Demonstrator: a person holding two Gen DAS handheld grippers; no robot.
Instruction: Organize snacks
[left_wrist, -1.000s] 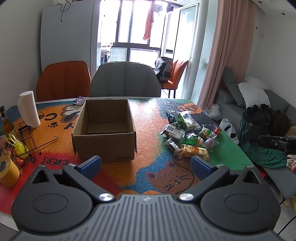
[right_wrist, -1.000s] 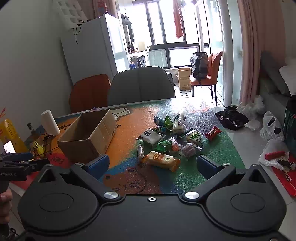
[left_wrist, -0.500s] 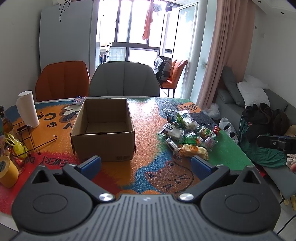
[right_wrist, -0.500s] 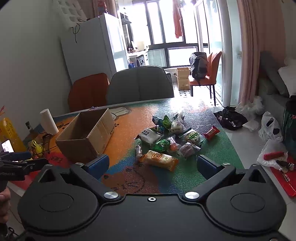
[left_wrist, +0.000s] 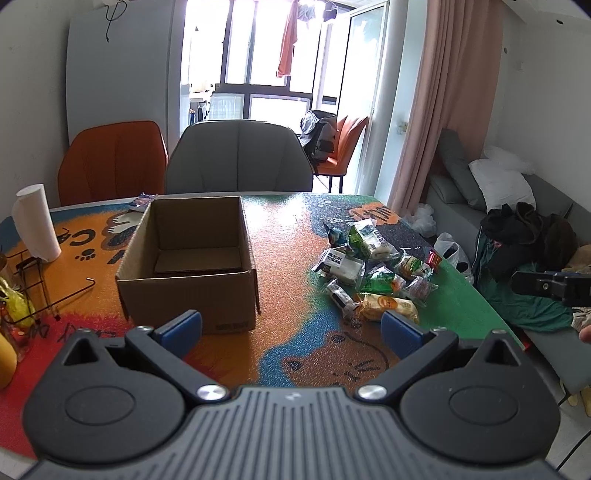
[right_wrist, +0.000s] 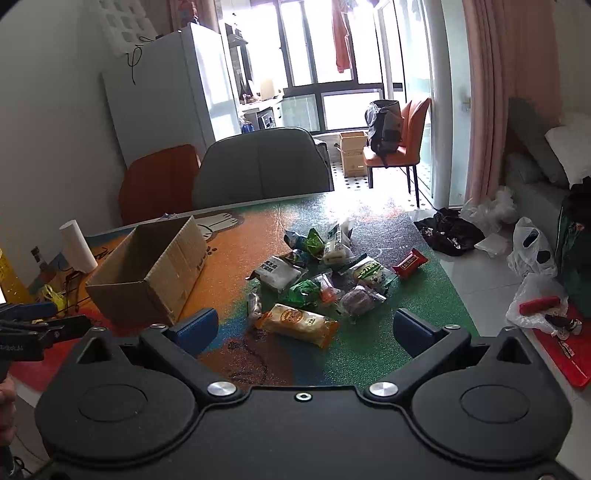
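Note:
An open, empty cardboard box (left_wrist: 192, 266) stands on the colourful table mat (left_wrist: 288, 258); it also shows in the right wrist view (right_wrist: 147, 273). A pile of wrapped snacks (left_wrist: 373, 273) lies to the right of the box, with an orange bread pack (right_wrist: 297, 324) nearest me and a red packet (right_wrist: 409, 263) at the pile's right edge. My left gripper (left_wrist: 291, 328) is open and empty, held back from the table's near edge. My right gripper (right_wrist: 303, 330) is open and empty, just short of the orange bread pack.
A paper towel roll (left_wrist: 35, 221) and a black wire rack (left_wrist: 37, 284) stand at the table's left. A grey chair (left_wrist: 238, 157) and an orange chair (left_wrist: 110, 158) are behind the table. A sofa with clothes (left_wrist: 517, 229) and plastic bags (right_wrist: 532, 254) are on the right.
Both views have drifted very slightly; the box and snacks have not moved. Both grippers stay open.

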